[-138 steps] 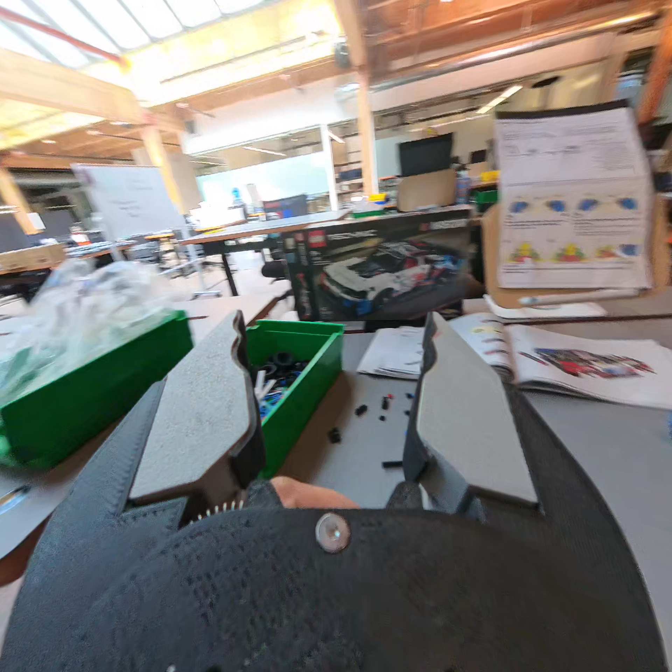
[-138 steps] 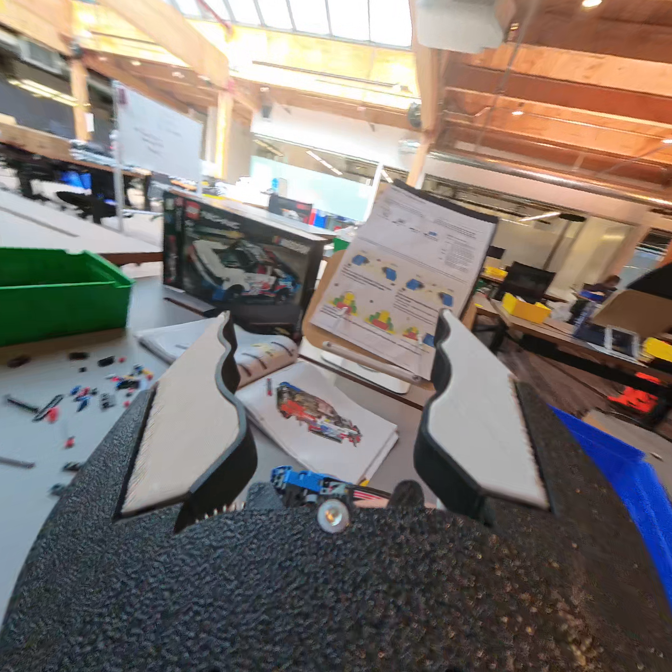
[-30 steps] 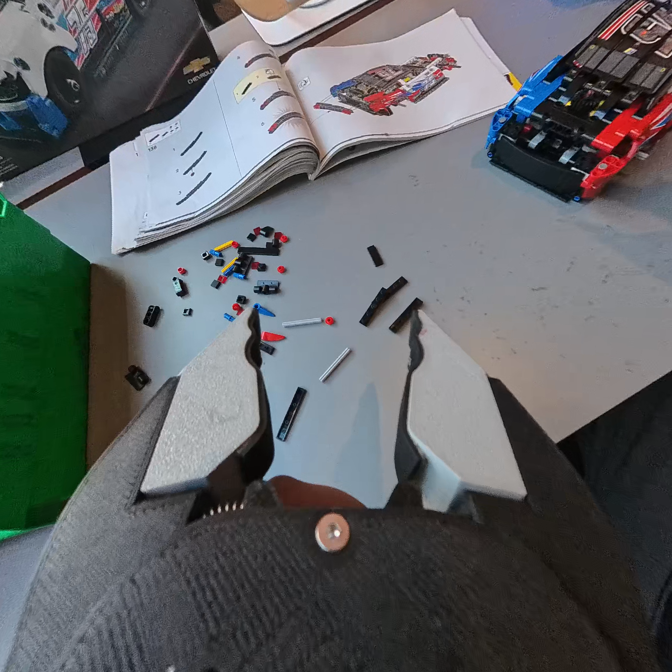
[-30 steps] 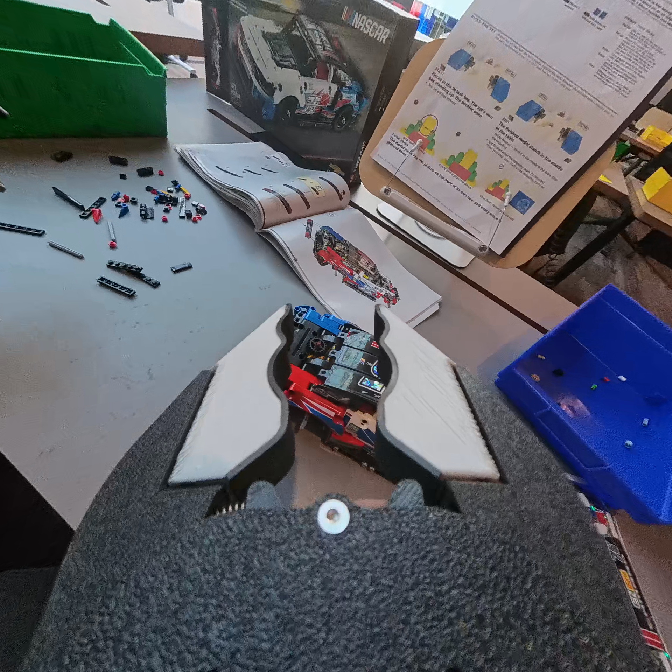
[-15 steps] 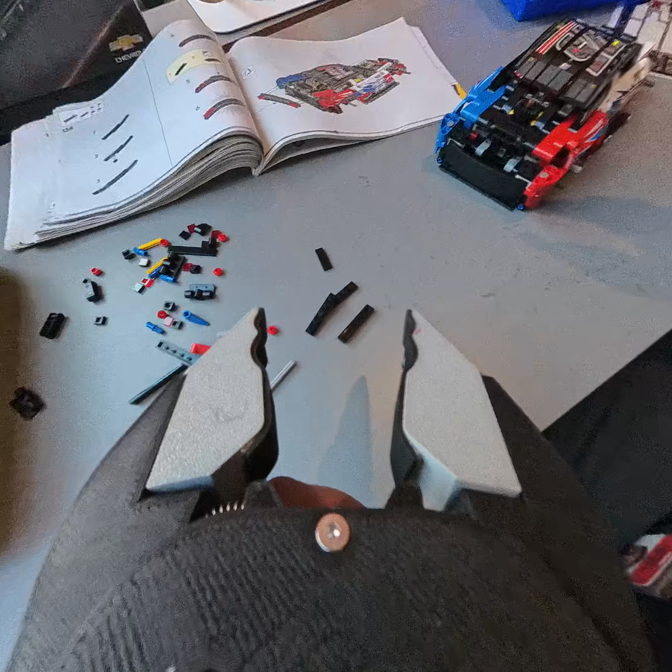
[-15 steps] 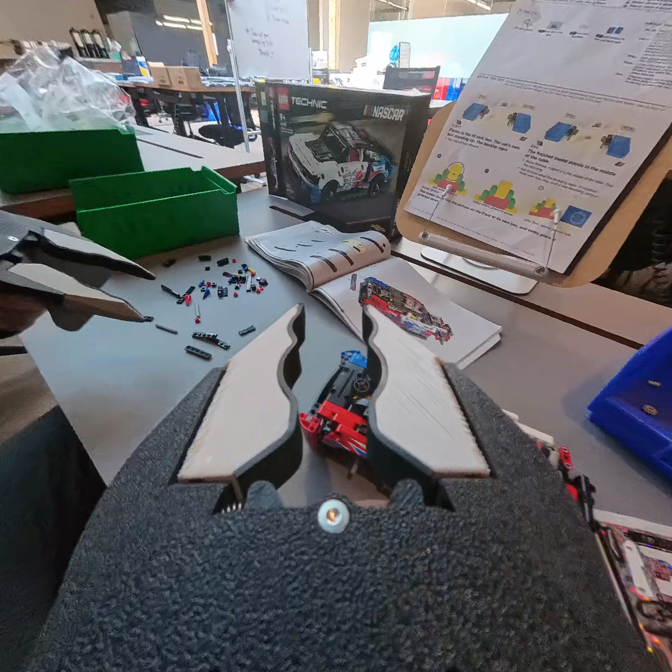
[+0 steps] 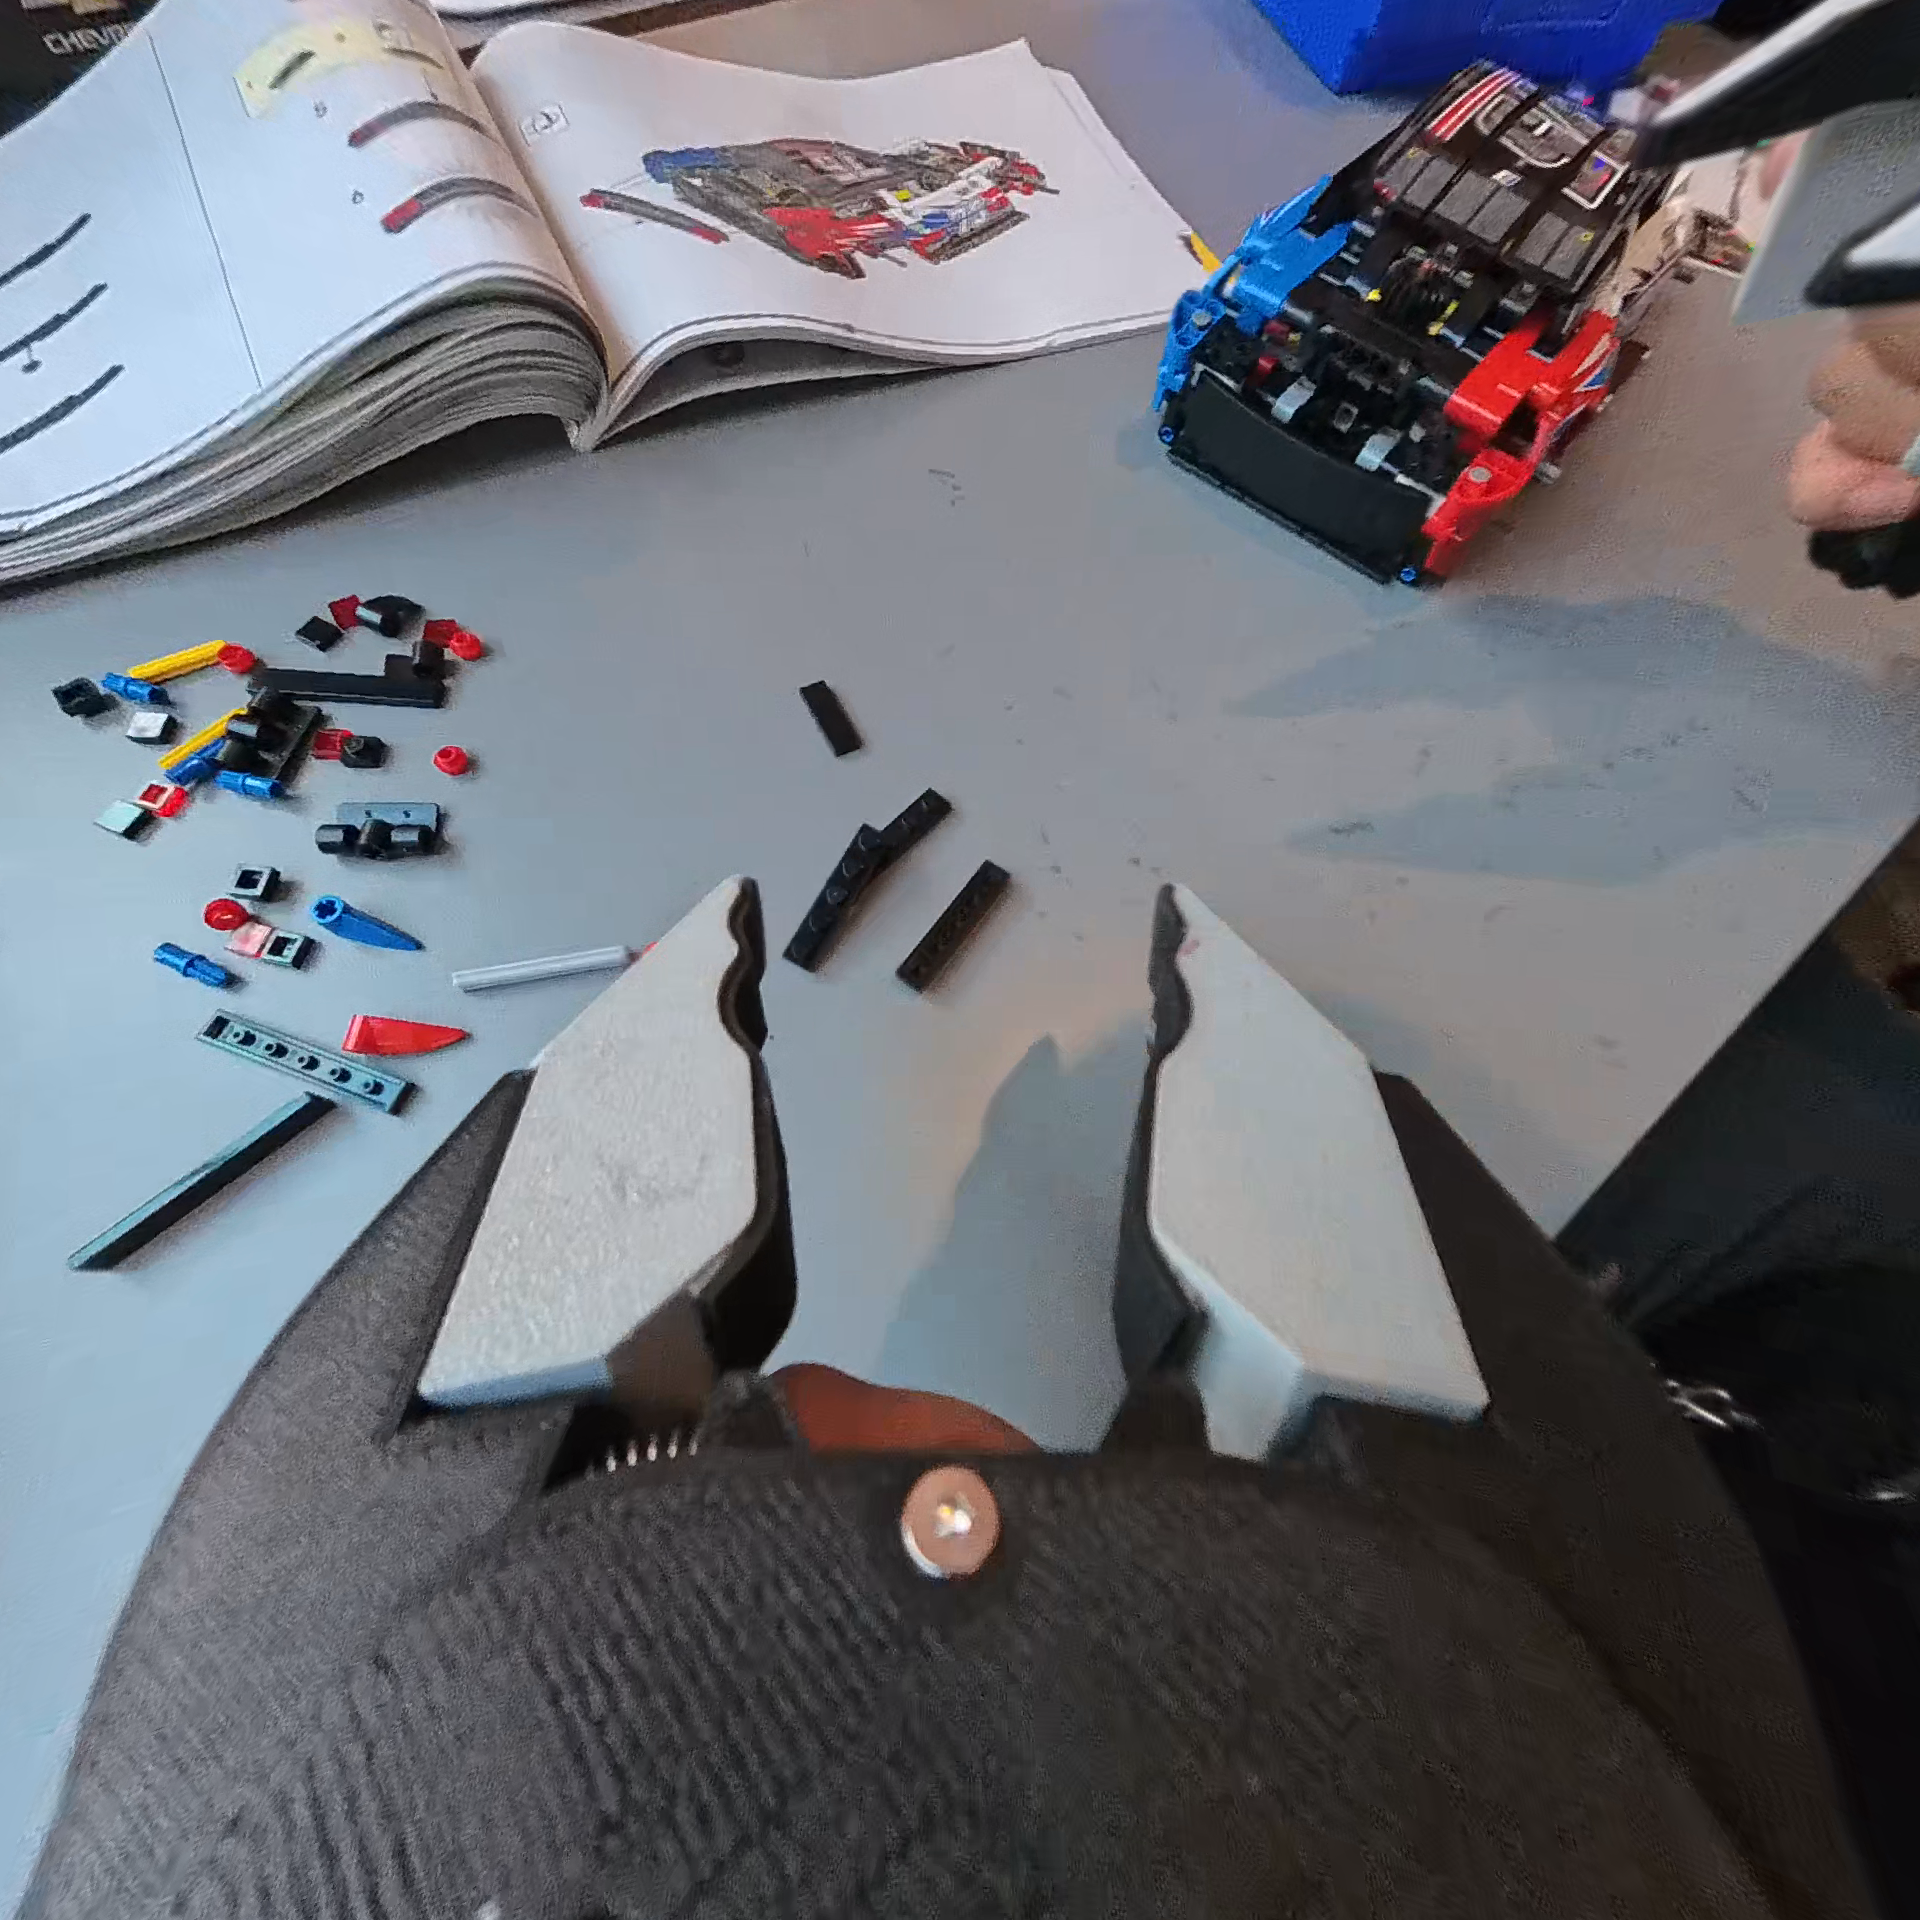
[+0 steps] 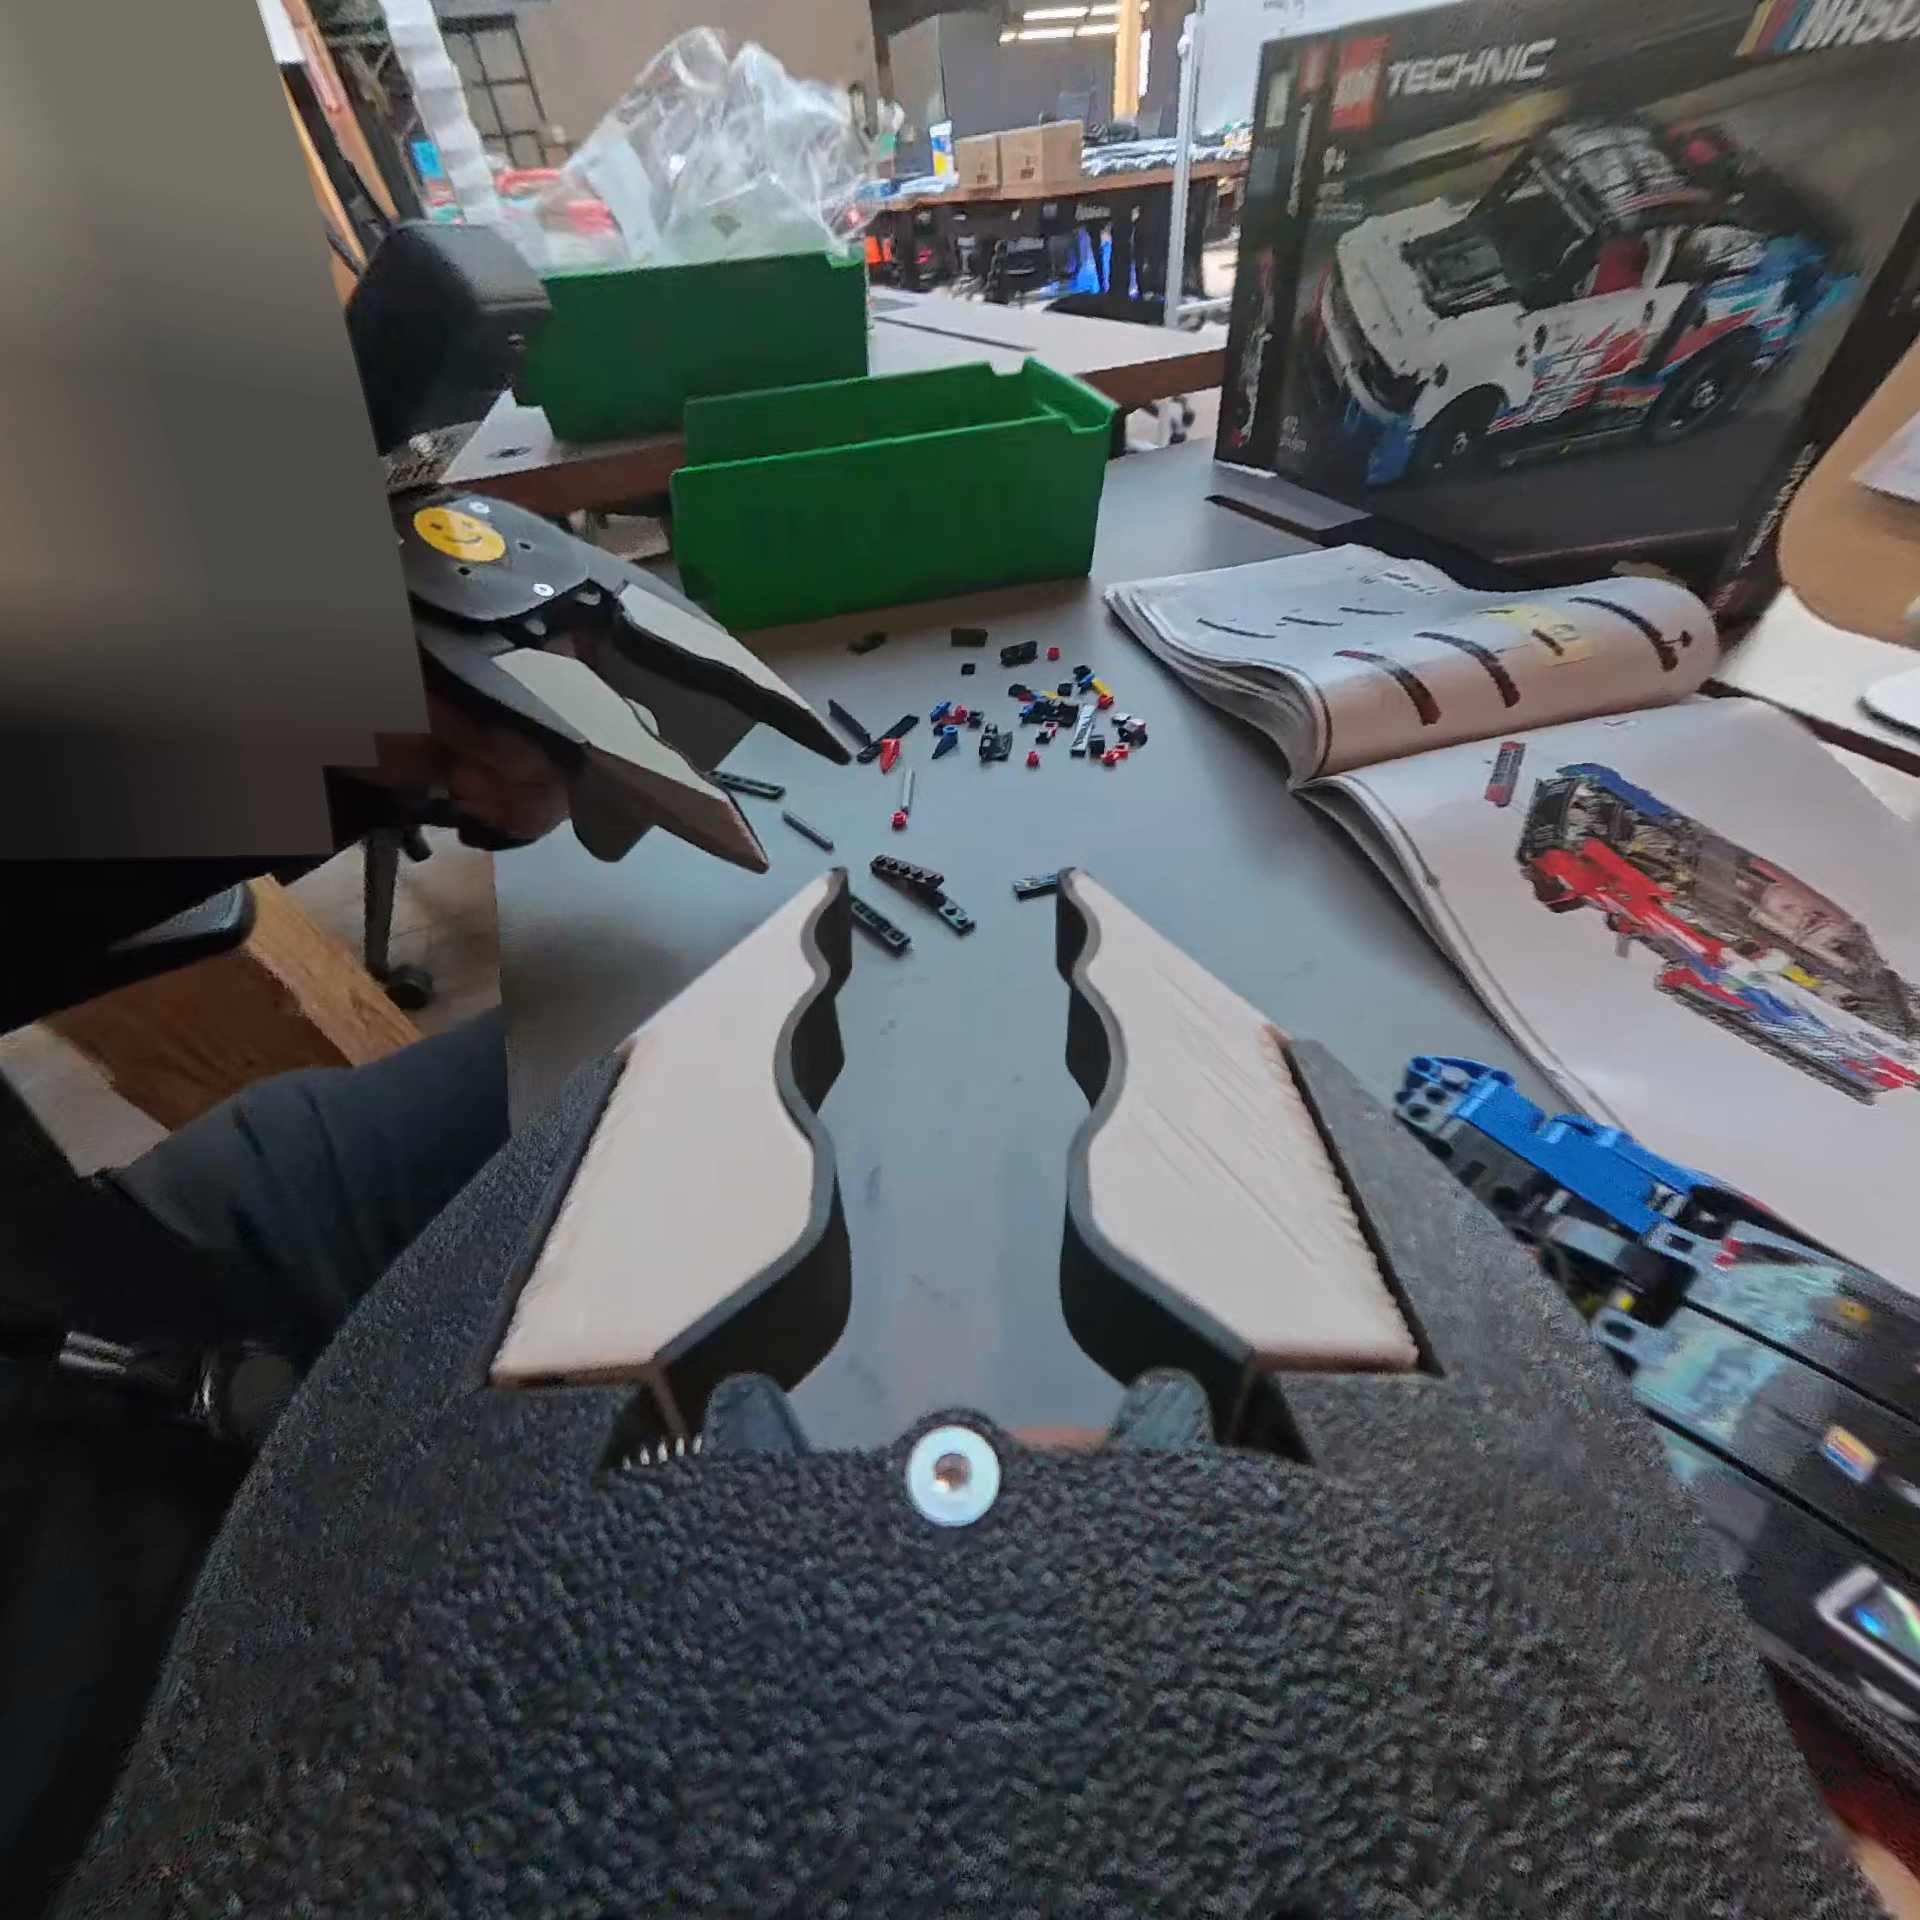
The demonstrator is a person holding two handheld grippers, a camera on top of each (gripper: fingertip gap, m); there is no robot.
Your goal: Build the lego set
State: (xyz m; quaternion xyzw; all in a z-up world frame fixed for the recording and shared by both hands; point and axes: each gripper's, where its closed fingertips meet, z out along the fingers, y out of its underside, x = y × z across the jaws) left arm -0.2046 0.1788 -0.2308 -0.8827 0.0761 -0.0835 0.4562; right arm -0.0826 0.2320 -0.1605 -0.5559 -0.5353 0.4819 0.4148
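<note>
Grey table [image 7: 1195, 727] carries everything we see. Our left tool [image 7: 951, 904] hangs above it with its jaws spread and nothing between them, aimed down at two thin black plates [image 7: 904, 888] lying just ahead of the fingertips. A short black tile [image 7: 829, 717] sits a little farther on. To the left of those lies a scatter of small loose pieces [image 7: 281, 790] in black, red, blue and yellow, along with a light grey axle [image 7: 540, 966], a red wedge [image 7: 400, 1036], a dark holed beam [image 7: 307, 1062] and a long black strip [image 7: 197, 1184].

Our right tool [image 8: 951, 883] is also spread wide and holds nothing; through its gap we see bare table and, just past the tips, the same black plates [image 8: 920, 899]. From this view the left tool [image 8: 665, 727] shows at the left edge, above the table and near the loose pieces.

The partly built lego car [image 7: 1403, 343], black with blue and red bodywork, rests on the table at the far right of the left wrist view, just beside the open instruction booklet [image 7: 582, 208]. In the right wrist view it lies close along the right side of our tool [image 8: 1621, 1226], apart from both fingers.

Behind the loose pieces stand a green bin [image 8: 894, 488], a second green bin [image 8: 707, 332] with clear plastic bags, and the set's box [image 8: 1538, 281].
</note>
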